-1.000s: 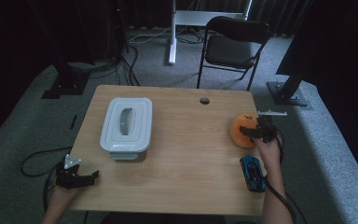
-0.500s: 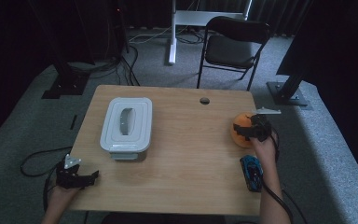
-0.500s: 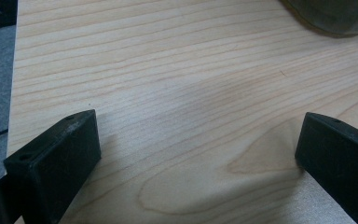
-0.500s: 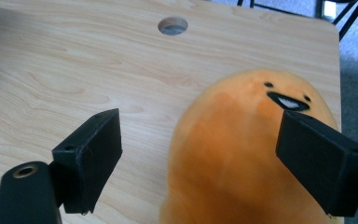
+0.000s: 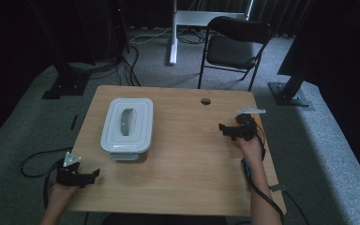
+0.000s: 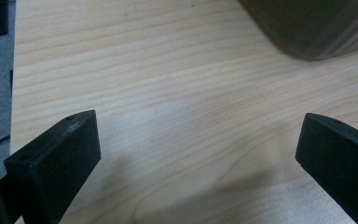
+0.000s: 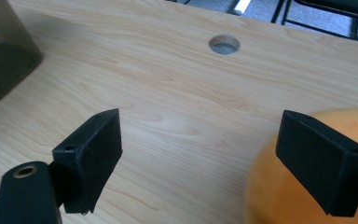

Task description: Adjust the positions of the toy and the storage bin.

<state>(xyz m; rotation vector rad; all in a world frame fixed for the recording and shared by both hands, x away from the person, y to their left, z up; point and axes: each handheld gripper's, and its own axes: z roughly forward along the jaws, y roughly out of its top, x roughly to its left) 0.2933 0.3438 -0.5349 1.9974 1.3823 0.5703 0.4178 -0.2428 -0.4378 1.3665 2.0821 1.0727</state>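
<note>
**Hovering by the orange, jaws apart**

Spreading wide, the right gripper (image 5: 228, 131) sits at about 3 o'clock on the table (image 5: 187, 187), near the right edge, its black jaws pointing toward 9 o'clock. In the right gripper view (image 7: 198, 154) the jaws stand far apart and grip nothing. The orange (image 7: 303, 182) lies at 4 o'clock in that view, a round, soft-looking thing, partly behind the right-hand jaw and just beside it; I cannot tell whether they touch. Bare wood fills the gap between the jaws. In the high view the hand and gripper cover the orange. At 12 o'clock in the gripper view a round hole (image 7: 224, 44) is cut in the tabletop, and at 9 o'clock a dark corner of the box (image 7: 2, 56) shows.

A blue object (image 5: 246, 167) peeks out at the forearm, toward 5 o'clock from the gripper; what it is cannot be told.

Down at 7 o'clock on the table, the left gripper (image 5: 93, 174) rests at the near left corner, held by the left hand (image 5: 58, 194). In the left gripper view (image 6: 198, 154) its jaws are also spread wide, with nothing between them but wood.

The box (image 5: 127, 124), white with its lid on, stands at about 10 o'clock, well apart from both grippers. A chair (image 5: 236, 44) stands beyond the table at 12 o'clock.
</note>
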